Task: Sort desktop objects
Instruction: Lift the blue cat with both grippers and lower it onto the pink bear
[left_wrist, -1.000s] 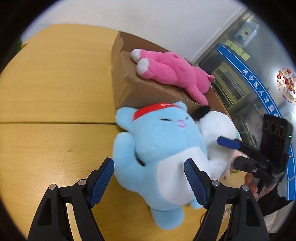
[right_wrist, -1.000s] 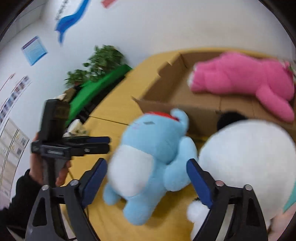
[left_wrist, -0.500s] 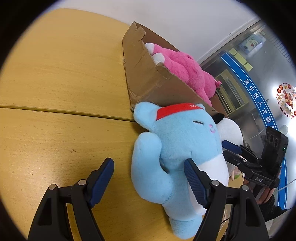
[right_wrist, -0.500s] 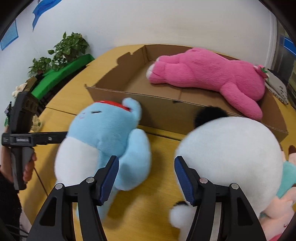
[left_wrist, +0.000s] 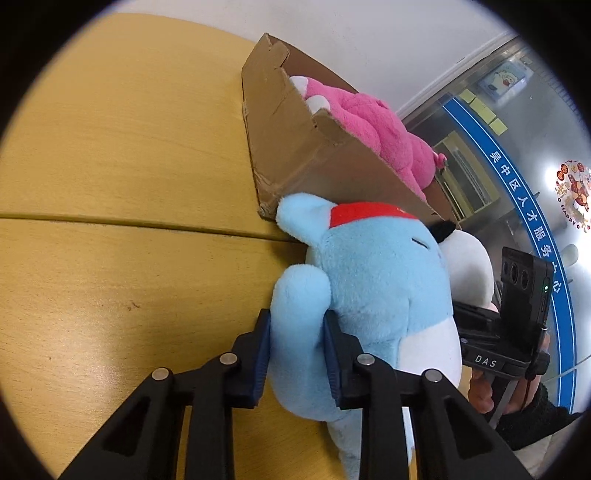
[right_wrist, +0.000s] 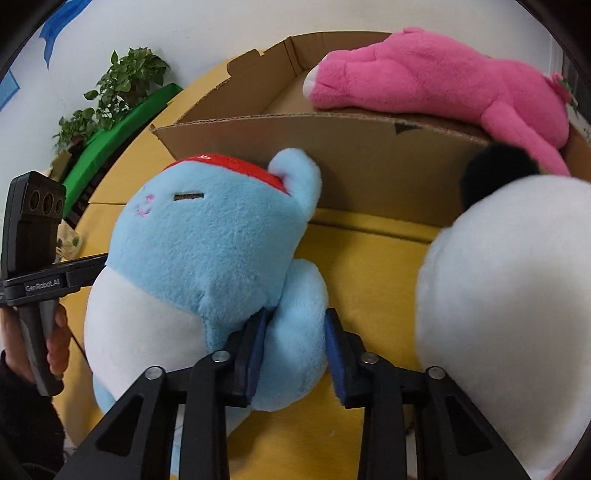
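Left gripper: jaws closing on one arm of the blue plush toy; both blue pads press the arm's sides, which bulge between them.
Right gripper: jaws closing on the toy's other arm; the pads pinch it from both sides.
Blue plush toy: lies on the yellow table, red band across its head, white belly; its head touches the near wall of the cardboard box. In the left wrist view it fills the centre and extends toward 5 o'clock; in the right wrist view it lies at 9 o'clock of centre.
Cardboard box: open-topped, at 12 o'clock of the toy in both views.
Pink plush toy: lies inside the box, stretched along it; at 1 o'clock in both views.
White plush toy: round, with a black tuft on top, just beside the blue toy at 3 o'clock in the right wrist view; partly hidden behind the blue toy in the left wrist view.
Person's hands: one grips the left gripper's handle at 8 o'clock in the right wrist view; the other grips the right gripper's handle at 4 o'clock in the left wrist view.
Potted plants: at 10 o'clock beyond the table, against the white wall.
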